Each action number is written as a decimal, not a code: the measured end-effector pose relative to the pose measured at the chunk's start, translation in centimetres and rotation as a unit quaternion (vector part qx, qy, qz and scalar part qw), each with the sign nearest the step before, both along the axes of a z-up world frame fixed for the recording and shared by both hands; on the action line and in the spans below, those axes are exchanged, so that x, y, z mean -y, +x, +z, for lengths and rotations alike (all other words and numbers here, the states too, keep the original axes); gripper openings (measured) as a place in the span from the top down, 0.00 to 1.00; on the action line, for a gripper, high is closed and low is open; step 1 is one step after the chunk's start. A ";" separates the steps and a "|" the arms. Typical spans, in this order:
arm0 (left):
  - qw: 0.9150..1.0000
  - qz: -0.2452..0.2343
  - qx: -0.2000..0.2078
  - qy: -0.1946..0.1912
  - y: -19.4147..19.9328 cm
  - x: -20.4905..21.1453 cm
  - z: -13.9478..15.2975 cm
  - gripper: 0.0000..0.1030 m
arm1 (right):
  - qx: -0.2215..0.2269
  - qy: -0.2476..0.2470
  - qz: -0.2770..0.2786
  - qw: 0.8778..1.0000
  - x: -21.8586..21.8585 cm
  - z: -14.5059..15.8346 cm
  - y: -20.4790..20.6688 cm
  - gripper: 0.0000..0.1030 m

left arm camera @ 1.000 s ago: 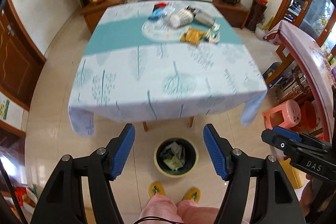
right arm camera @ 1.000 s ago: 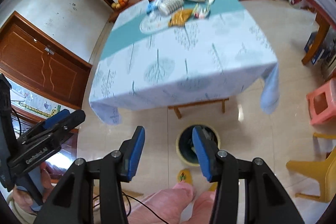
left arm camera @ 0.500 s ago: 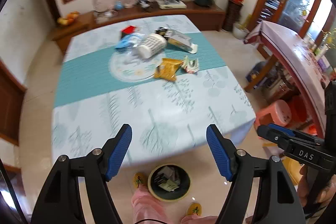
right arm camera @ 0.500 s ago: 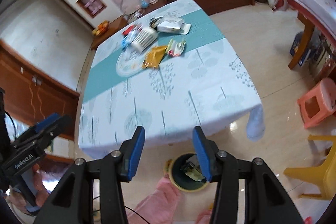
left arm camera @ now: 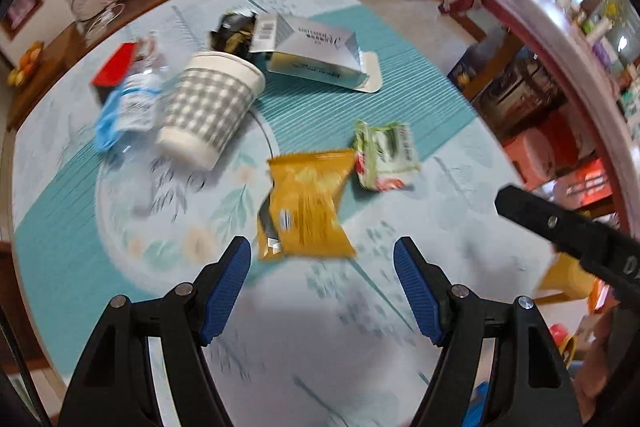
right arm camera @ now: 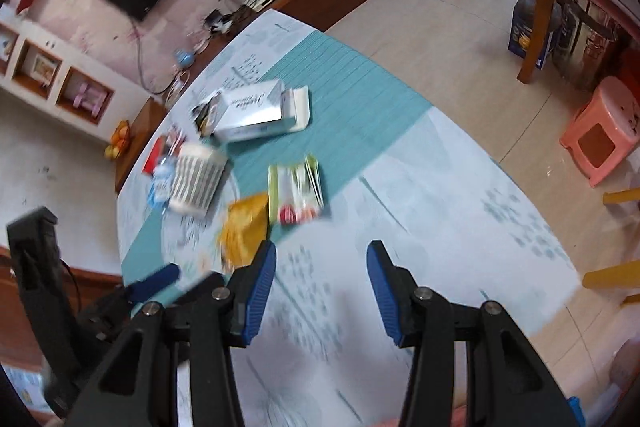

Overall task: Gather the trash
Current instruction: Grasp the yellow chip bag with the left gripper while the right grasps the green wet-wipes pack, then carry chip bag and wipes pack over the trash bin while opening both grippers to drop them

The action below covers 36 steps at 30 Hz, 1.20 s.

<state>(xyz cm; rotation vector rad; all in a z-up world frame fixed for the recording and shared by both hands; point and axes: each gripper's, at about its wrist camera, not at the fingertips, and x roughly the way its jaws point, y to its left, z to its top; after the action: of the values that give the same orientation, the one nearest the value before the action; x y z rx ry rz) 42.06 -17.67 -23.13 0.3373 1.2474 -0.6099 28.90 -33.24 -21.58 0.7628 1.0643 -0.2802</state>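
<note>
Bin gone; checked cup [left arm camera: 208, 107] sideways, nearer.

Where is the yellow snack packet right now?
The yellow snack packet lies flat on the table, just ahead of the open left gripper, beside the green wrapper.

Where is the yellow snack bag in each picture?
Left wrist view: yellow snack bag lies mid-frame, just ahead of the open fingers.
Right wrist view: yellow snack bag sits left of centre, beside the left finger.
Shared landmark: the checked paper cup, tipped over behind it.
</note>
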 end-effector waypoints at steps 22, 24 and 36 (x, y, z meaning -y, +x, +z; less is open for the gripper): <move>0.998 0.016 -0.048 -0.033 5.1 -1.2 -5.8 0.75 | -0.033 -0.025 0.042 0.998 -2.7 -5.5 5.7 0.96; 0.998 0.024 -0.047 -0.042 4.8 -2.1 -5.2 0.77 | -0.024 -0.026 0.041 0.999 -2.8 -4.8 4.9 0.96; 0.995 0.051 -0.042 -0.068 -3.6 -6.8 1.3 0.81 | 0.013 0.000 0.066 0.998 -4.4 0.8 -6.9 0.97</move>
<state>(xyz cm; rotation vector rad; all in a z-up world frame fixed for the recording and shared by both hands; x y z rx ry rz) 38.45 -10.88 -21.84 0.1346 1.2878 -0.6232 21.99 -28.86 -20.76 0.6906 1.0849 -0.1579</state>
